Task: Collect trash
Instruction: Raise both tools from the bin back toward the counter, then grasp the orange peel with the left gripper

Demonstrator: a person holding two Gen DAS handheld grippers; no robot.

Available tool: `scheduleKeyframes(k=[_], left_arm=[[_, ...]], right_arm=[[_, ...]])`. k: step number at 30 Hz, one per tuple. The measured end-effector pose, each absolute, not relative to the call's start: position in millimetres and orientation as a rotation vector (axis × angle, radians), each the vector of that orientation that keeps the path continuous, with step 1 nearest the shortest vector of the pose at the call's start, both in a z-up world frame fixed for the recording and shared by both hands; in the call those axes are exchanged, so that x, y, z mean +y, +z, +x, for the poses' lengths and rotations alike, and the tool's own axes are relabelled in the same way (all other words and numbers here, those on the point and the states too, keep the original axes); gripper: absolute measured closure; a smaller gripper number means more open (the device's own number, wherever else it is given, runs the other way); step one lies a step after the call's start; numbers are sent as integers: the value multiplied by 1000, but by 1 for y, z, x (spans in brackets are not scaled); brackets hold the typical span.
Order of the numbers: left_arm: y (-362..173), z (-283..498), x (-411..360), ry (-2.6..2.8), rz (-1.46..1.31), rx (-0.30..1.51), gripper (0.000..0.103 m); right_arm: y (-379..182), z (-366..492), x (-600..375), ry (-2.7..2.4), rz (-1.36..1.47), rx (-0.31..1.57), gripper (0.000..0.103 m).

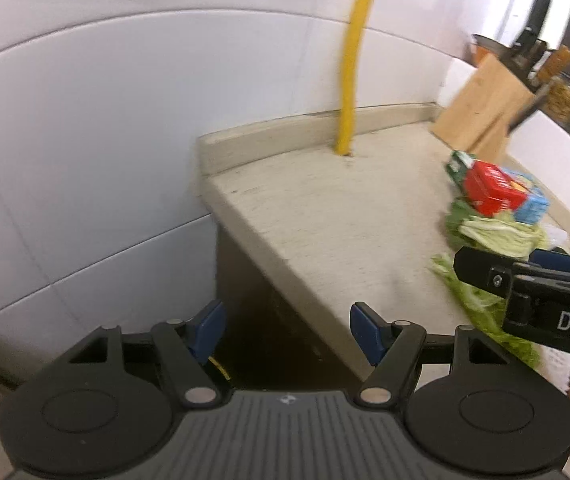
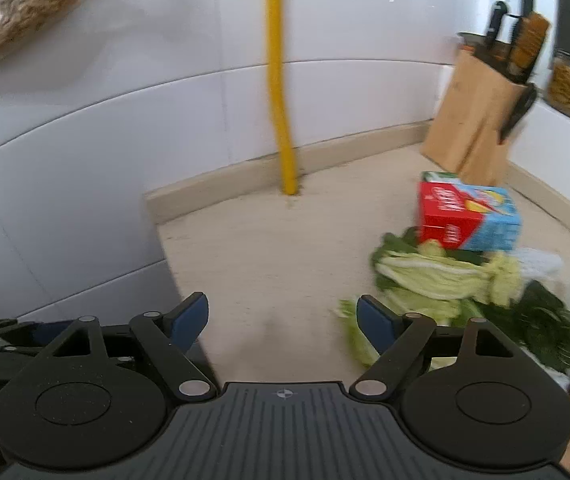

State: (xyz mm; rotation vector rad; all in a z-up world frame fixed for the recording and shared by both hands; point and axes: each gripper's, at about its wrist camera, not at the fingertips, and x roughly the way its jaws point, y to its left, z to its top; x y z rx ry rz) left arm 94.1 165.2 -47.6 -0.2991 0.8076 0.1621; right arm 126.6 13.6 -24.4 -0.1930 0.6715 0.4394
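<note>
trash here means the loose cabbage leaves (image 2: 441,276) and the red-and-blue carton (image 2: 465,216) heaped toward the right of the desk (image 2: 269,248), with darker greens (image 2: 541,328) and a crumpled white plastic bag (image 2: 545,260) just beside them. both grippers hang above the near edge of the desk with nothing between their blue fingers: the right gripper (image 2: 283,318) stands wide, the left gripper (image 1: 287,330) somewhat less so, and neither touches any of the pile. in the left wrist view the right gripper shows as a black bar crossing in front of the leaves. the step in hand looks like a fresh reach for the next piece. to do it well, the right gripper should swing right and down onto the nearest pale leaf, straddle its thick rib rather than the frilly edge, and close only once both fingers sit low against the desk. the carton rests on the leaves, so it may topple toward the knife block (image 2: 481,120) if leaves are dragged from beneath it.
</note>
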Motion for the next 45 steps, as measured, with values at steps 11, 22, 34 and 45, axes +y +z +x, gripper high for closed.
scheduleKeyframes(k=[11,22,34,45], left_arm=[[-30,98,132,60,-239,774,39],[-25,96,94,-60,-178,780,34],[-38,97,62,-158,-138,840,33],[-50,89,44,-258,-147,887,33]], right_arm=[[-14,116,-31,329,-178,636,13],[-12,99,-97,186,-158,645,11],[-33,71,-138,176,-188,728,11],[-48,51,-136,256,-261,722,12]])
